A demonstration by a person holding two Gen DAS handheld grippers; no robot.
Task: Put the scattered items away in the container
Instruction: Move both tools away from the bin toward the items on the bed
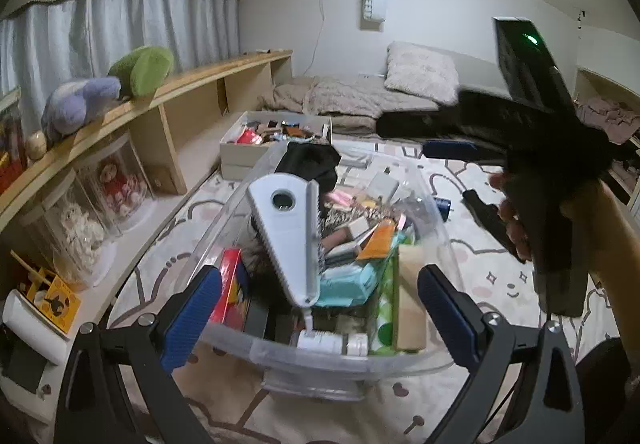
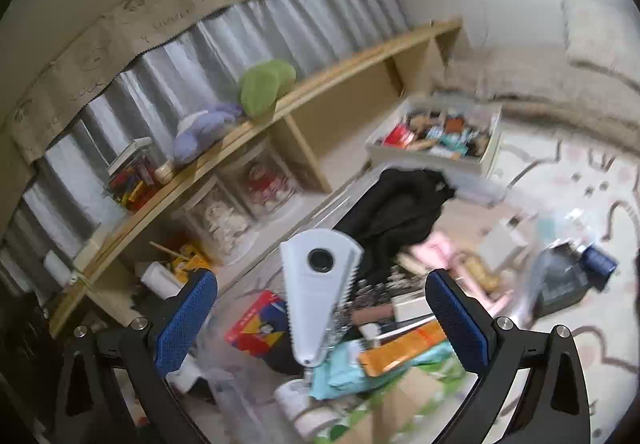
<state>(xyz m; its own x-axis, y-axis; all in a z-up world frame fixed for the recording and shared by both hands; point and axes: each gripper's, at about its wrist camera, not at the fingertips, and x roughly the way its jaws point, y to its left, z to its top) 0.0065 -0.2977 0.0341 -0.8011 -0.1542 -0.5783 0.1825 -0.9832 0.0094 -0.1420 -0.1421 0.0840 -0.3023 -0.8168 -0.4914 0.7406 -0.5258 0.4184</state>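
A clear plastic container (image 1: 320,362) stands on the rug, packed with boxes, packets, tubes and a black cloth (image 1: 308,164). A white toothed comb (image 1: 288,236) sticks up from the pile, tilted. My left gripper (image 1: 320,318) hovers over the container's near rim, open, its blue pads either side of the comb and clear of it. My right gripper (image 1: 446,172), held by a hand, sits above the container's far right side. In the blurred right wrist view it (image 2: 320,320) is open over the same comb (image 2: 316,292) and the container (image 2: 224,384), not touching the comb.
A beige box (image 1: 276,136) full of small items stands beyond the container, near the bed (image 1: 360,96). A long wooden shelf (image 1: 168,92) with plush toys runs along the left. A blue-capped item (image 2: 596,264) lies to the container's right.
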